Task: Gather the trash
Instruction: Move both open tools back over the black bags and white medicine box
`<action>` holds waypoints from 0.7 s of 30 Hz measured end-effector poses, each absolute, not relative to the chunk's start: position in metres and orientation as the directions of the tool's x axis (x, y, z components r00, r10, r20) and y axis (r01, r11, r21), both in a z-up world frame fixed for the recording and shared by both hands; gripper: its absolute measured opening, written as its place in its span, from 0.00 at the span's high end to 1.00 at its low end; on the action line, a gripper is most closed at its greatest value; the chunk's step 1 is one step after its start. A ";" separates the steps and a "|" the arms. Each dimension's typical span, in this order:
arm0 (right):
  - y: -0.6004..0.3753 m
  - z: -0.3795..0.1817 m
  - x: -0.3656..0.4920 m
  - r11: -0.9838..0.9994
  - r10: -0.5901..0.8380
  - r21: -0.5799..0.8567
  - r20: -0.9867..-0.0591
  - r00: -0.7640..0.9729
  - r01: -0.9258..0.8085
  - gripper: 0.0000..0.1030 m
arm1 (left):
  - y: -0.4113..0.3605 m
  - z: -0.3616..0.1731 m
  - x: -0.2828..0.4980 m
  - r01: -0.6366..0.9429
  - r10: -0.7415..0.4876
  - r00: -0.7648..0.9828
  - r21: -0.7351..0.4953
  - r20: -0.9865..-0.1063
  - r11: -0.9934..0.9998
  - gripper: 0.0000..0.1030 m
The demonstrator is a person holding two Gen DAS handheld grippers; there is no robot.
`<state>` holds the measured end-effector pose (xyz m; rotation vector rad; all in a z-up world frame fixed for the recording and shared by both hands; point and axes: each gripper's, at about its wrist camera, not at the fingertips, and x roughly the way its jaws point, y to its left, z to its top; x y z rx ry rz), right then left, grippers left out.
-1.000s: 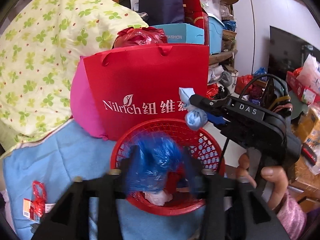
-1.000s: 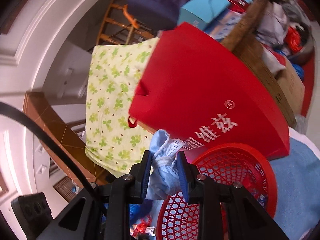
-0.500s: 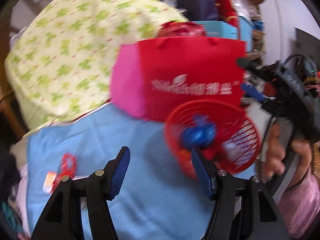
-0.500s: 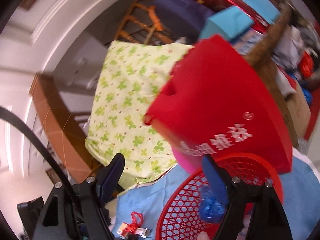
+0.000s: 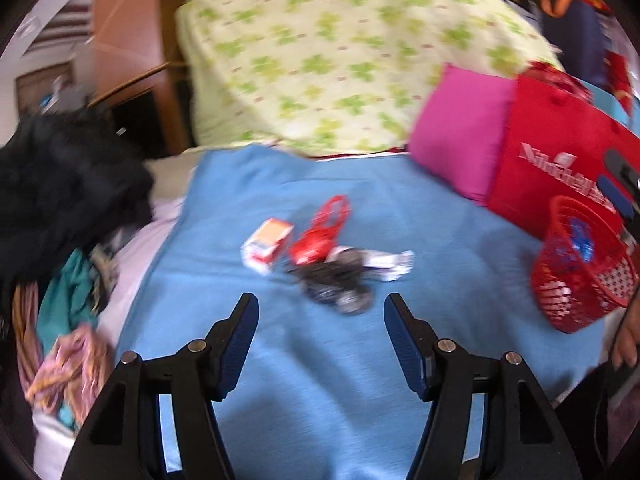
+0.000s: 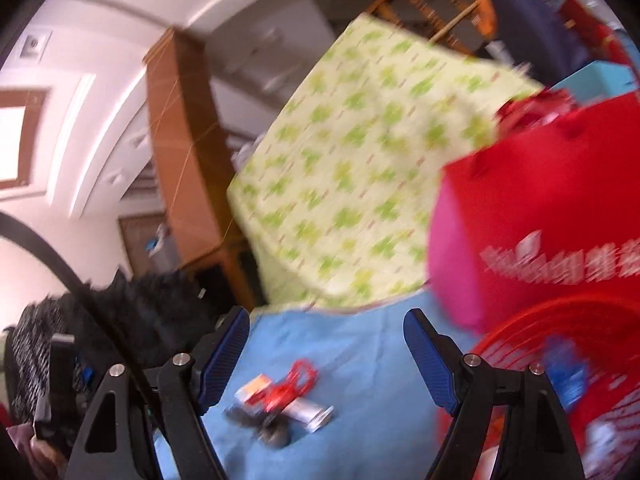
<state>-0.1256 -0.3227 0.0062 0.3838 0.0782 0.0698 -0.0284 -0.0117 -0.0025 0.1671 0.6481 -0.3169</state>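
Observation:
A small pile of trash lies on the blue blanket (image 5: 320, 400): an orange-and-white box (image 5: 267, 245), a red plastic bag (image 5: 320, 232), a dark crumpled lump (image 5: 336, 280) and a white wrapper (image 5: 390, 266). My left gripper (image 5: 321, 332) hovers just short of the pile, open and empty. The red mesh basket (image 5: 580, 280) stands at the right with blue trash inside. My right gripper (image 6: 326, 356) is open and empty, above the blanket. In the right wrist view, below it, are the box (image 6: 254, 390), the red bag (image 6: 294, 384) and, at right, the basket (image 6: 560, 336).
A red shopping bag (image 5: 560, 160) and a pink cushion (image 5: 460, 140) stand behind the basket. A green-patterned quilt (image 5: 340, 52) rises at the back. A black fluffy garment (image 5: 60, 184) and loose clothes (image 5: 68, 320) crowd the left edge. A hand (image 5: 626, 344) shows at the right.
The left gripper let a blue bag fall into the basket and swung left to the pile. The right gripper opened, dropped its light blue cloth into the basket and turned left.

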 end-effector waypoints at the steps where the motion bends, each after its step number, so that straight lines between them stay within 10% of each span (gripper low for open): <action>1: -0.313 0.004 -0.118 0.928 0.103 0.368 -0.084 0.991 -0.065 0.21 | -0.004 -0.007 -0.024 0.324 -0.227 0.752 0.048 -0.619 0.945 0.36; 15: -0.262 -0.071 0.019 0.900 0.258 0.435 -0.520 0.814 -0.007 0.21 | 0.052 -0.071 0.030 0.234 -0.210 0.684 -0.062 -0.699 0.970 0.36; 21: -0.254 -0.092 0.055 0.872 0.339 0.489 -0.581 0.740 -0.016 0.39 | 0.050 -0.090 0.048 0.235 -0.256 0.667 -0.128 -0.700 0.963 0.36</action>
